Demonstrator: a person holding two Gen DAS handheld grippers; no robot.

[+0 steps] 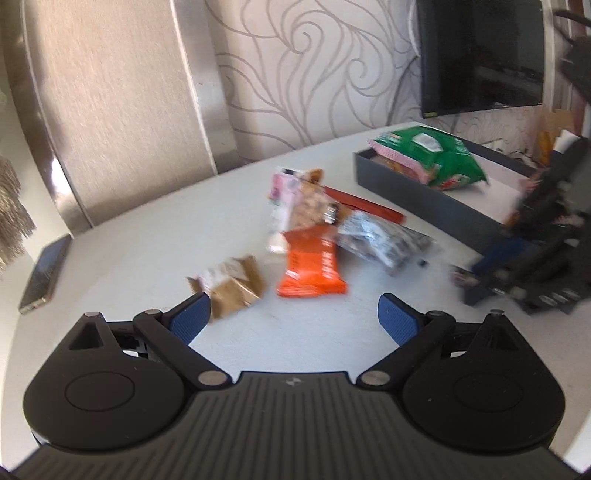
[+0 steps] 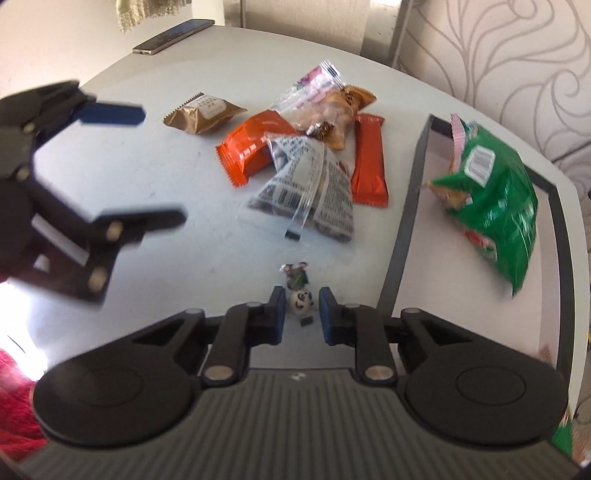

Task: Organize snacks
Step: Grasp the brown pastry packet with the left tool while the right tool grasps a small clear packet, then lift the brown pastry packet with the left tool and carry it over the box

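I count two orange bars (image 2: 246,150) (image 2: 368,160), one brown packet (image 2: 204,113), one green bag (image 2: 493,199), one phone (image 2: 173,36).

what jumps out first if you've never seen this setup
The bright green snack bag lying in the dark tray on the right grabs the eye first. Next comes the heap of wrappers mid-table, led by the orange packet. Up close, the right gripper brackets a tiny panda sweet.
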